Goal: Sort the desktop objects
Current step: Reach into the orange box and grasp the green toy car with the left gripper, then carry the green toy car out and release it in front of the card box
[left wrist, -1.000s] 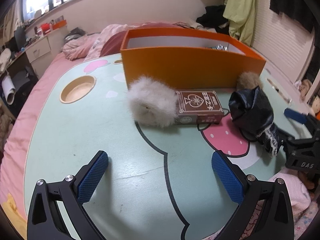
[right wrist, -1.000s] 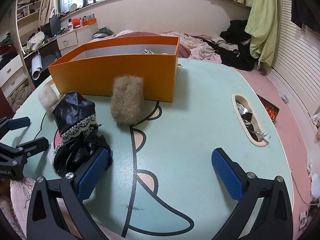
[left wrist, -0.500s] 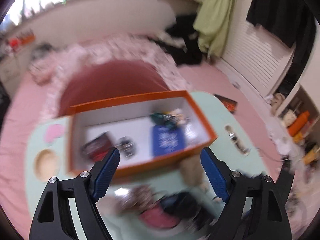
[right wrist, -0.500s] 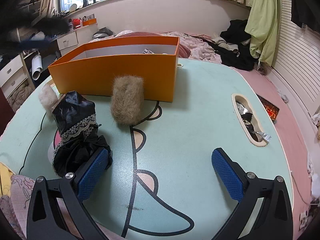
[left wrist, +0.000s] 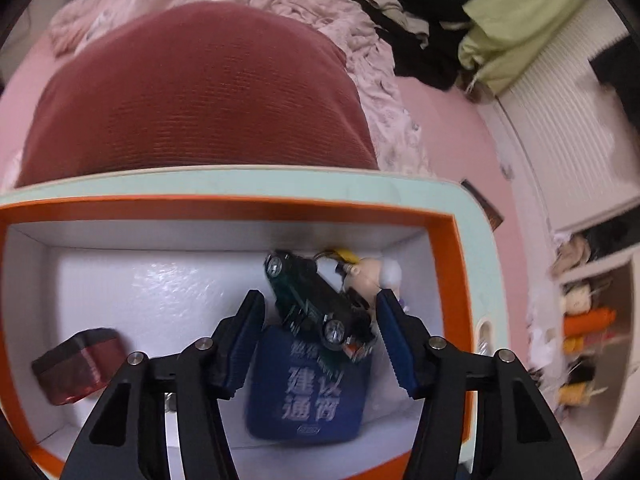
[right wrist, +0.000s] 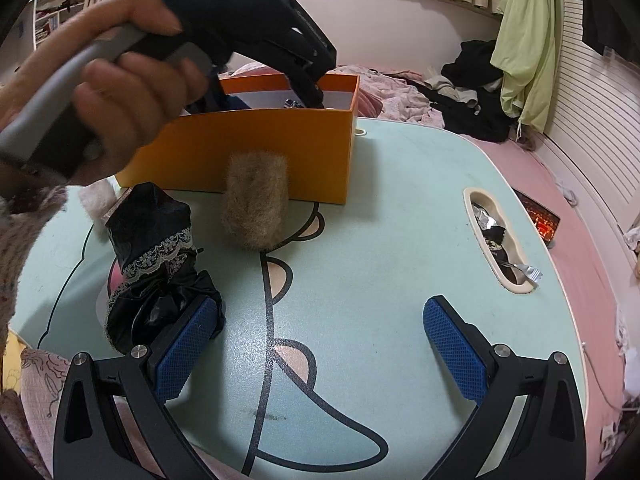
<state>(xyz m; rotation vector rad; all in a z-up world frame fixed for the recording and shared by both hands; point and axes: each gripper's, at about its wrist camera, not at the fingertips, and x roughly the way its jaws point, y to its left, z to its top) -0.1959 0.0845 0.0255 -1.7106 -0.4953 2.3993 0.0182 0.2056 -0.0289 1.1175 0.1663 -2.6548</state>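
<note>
the box (left wrist: 460,264) is orange outside, white inside. in it lie a dark green toy car (left wrist: 316,304) and a blue pouch (left wrist: 308,392) with pale lettering. the table (right wrist: 392,240) is mint green with black cartoon outlines.

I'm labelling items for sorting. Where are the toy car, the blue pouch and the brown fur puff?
toy car (left wrist: 316,304): left wrist view, dark green body.
blue pouch (left wrist: 308,396): left wrist view, printed front.
brown fur puff (right wrist: 256,198): right wrist view, middle of the fur.
</note>
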